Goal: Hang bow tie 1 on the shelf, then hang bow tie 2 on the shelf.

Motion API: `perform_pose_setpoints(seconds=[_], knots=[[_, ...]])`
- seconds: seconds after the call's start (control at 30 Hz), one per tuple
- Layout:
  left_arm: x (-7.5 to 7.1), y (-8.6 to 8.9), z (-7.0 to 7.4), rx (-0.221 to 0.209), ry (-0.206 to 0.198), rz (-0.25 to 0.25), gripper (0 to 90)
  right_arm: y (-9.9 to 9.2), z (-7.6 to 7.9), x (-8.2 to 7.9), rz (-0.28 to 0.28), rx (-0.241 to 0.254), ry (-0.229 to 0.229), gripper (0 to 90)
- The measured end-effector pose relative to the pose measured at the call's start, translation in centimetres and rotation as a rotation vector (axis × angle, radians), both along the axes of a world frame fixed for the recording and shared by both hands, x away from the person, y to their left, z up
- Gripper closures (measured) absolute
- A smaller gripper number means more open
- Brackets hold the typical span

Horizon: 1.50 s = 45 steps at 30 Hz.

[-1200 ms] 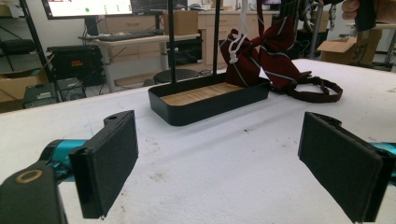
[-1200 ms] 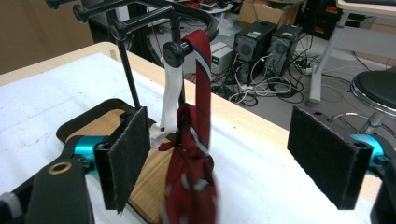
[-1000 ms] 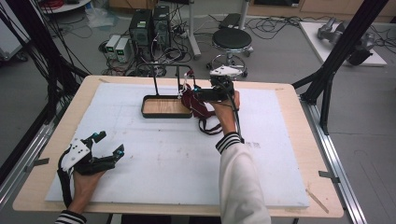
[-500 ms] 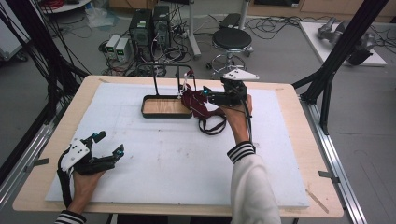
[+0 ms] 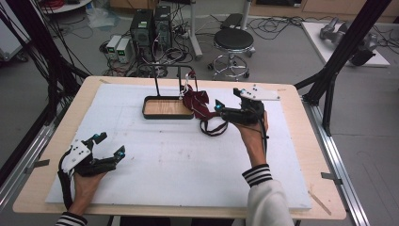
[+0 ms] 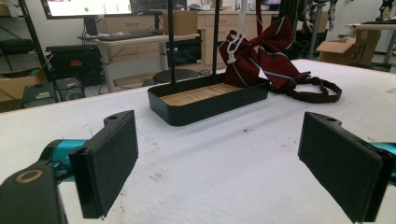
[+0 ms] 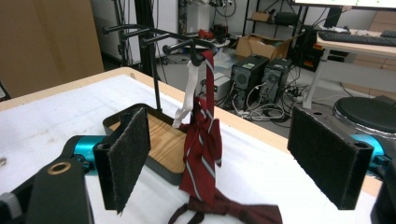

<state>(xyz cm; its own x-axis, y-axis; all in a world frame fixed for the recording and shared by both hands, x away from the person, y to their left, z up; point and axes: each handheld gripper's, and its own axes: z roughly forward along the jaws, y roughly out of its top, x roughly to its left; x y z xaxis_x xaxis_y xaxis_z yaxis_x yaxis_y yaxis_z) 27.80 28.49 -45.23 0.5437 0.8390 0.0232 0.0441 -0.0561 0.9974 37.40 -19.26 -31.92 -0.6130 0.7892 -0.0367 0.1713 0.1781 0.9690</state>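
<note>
The left hand-held gripper [image 5: 109, 147] is seen at the near left corner of the white-covered table [image 5: 155, 179], held low over the surface by the left hand [image 5: 82, 181], its jaws spread wide with nothing between them. In the left gripper view, bare white surface is shown between the two black pads [image 6: 109, 161]. Toward the middle of the far edge, a black stand [image 5: 165, 106] with a wooden-floored tray and upright rods is placed. A dark red striped tie [image 5: 196, 101] is hung from the stand's top arm by a white cord [image 7: 187, 95], just beside the tray's right end, and its lower part and dark strap loop [image 5: 212, 127] are laid on the table. In the right gripper view, the tie [image 7: 201, 149] is seen ahead, framed by the jaws, with no pad touching it. To the right of the tie, the right hand-held gripper [image 5: 219, 107] is held by the right hand [image 5: 251, 134] in a striped cuff, pointed leftward at the fabric, its jaws spread apart and nothing pinched between them
</note>
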Motion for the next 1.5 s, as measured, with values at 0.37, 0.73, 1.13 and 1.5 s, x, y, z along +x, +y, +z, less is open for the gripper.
perform_pose_setpoints(seconds=[0.37,0.73,1.13,1.5], knots=[[0.0,0.0,0.0,0.005,0.001,0.004,12.5,-2.8,-2.1,-4.0,-0.019,0.051,-0.017,19.8],[-0.1,-0.1,0.0,0.008,-0.002,0.005,12.5,-4.9,-4.6,-6.5,-0.046,0.080,-0.004,19.7],[-0.1,-0.1,0.0,0.007,0.000,0.003,12.5,-5.1,-4.8,-6.4,-0.046,0.080,-0.003,19.8],[0.0,-0.1,0.0,0.008,0.000,0.004,12.5,-5.0,-4.3,-5.5,-0.053,0.057,0.005,20.5]])
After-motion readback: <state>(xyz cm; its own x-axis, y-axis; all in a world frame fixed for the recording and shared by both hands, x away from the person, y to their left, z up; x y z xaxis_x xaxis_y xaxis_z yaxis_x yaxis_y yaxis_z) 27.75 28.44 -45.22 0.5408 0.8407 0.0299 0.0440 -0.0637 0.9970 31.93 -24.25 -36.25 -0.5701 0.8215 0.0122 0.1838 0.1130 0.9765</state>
